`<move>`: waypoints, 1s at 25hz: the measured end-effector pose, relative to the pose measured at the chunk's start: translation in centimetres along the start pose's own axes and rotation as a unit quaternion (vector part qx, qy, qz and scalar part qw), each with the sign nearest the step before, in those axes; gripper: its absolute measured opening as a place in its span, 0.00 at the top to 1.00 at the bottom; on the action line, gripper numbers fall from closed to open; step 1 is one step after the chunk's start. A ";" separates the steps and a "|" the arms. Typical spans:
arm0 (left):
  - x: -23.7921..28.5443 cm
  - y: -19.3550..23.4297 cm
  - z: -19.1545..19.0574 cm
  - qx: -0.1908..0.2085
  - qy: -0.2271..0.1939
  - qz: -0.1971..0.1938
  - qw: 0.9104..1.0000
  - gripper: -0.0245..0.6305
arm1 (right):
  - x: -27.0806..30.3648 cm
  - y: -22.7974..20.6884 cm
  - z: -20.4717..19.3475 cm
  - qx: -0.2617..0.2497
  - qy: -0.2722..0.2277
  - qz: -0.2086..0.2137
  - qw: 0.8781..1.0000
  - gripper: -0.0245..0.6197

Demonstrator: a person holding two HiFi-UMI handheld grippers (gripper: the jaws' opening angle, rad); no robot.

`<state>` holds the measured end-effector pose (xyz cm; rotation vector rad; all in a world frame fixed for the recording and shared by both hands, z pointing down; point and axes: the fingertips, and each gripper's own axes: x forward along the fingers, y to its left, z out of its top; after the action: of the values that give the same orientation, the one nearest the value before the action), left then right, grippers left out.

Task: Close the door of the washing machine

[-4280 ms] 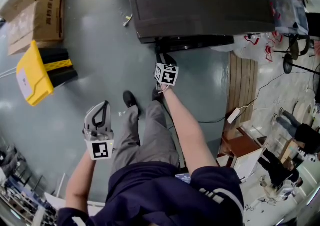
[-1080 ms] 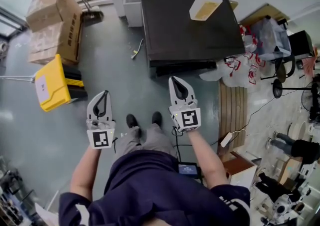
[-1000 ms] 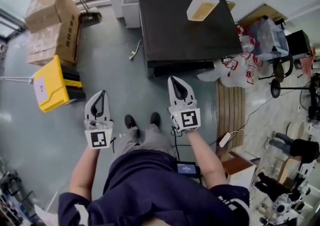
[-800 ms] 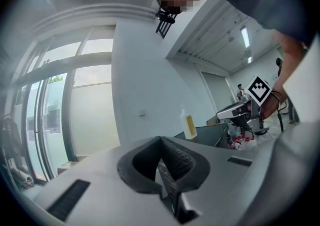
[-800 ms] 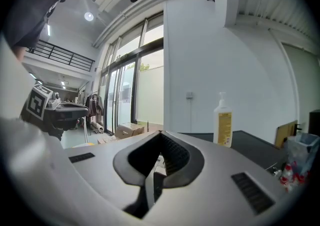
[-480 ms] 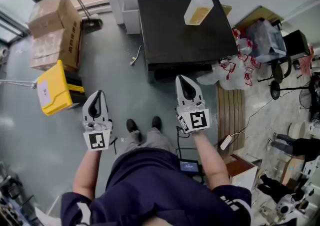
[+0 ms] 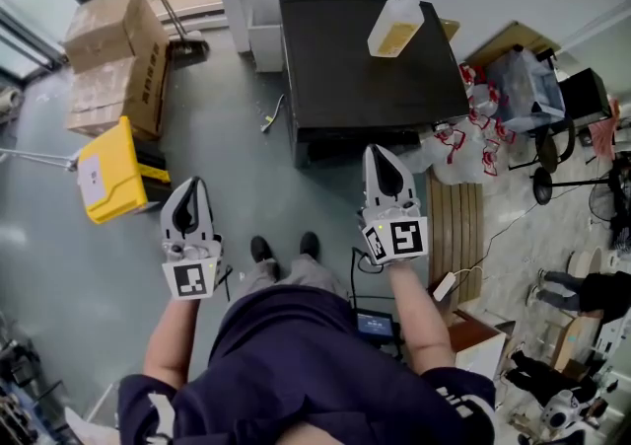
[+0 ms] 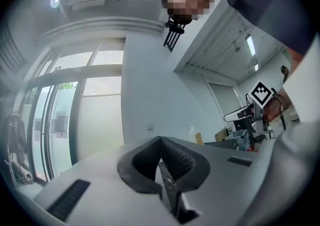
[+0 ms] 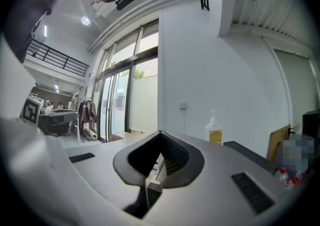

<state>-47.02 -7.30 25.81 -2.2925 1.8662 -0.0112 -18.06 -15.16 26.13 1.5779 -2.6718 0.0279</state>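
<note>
The washing machine [image 7: 370, 63] is a black box seen from above, with a pale soap bottle [image 7: 394, 26] on its top. Its front face and door are hidden from this angle. My left gripper [image 7: 189, 188] hangs shut and empty over the grey floor, well left of the machine. My right gripper [image 7: 380, 159] is shut and empty too, just in front of the machine's front edge and apart from it. The left gripper view shows the jaws [image 8: 161, 142] pressed together against a white wall. In the right gripper view the gripper [image 9: 160, 136] points level past the bottle [image 9: 214, 131].
A yellow container [image 7: 108, 172] and cardboard boxes [image 7: 113, 58] stand at the left, with a broom [image 7: 177, 19] behind them. Plastic bags [image 7: 463, 142] and a wooden slatted board [image 7: 458, 226] lie right of the machine. My own feet [image 7: 286, 248] stand between the grippers.
About four seconds ago the right gripper was low at the machine's front. Over the last second both grippers rose; the right one drifted rightward in the head view.
</note>
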 end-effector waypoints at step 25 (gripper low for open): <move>-0.8 0.9 1.0 0.005 -0.008 0.008 1.000 0.93 | 0.0 0.8 1.3 -0.034 0.008 0.000 0.999 0.93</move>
<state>-47.95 -6.55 24.79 -2.2644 1.8724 -0.0011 -18.83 -14.81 24.79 1.5498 -2.6309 -0.0502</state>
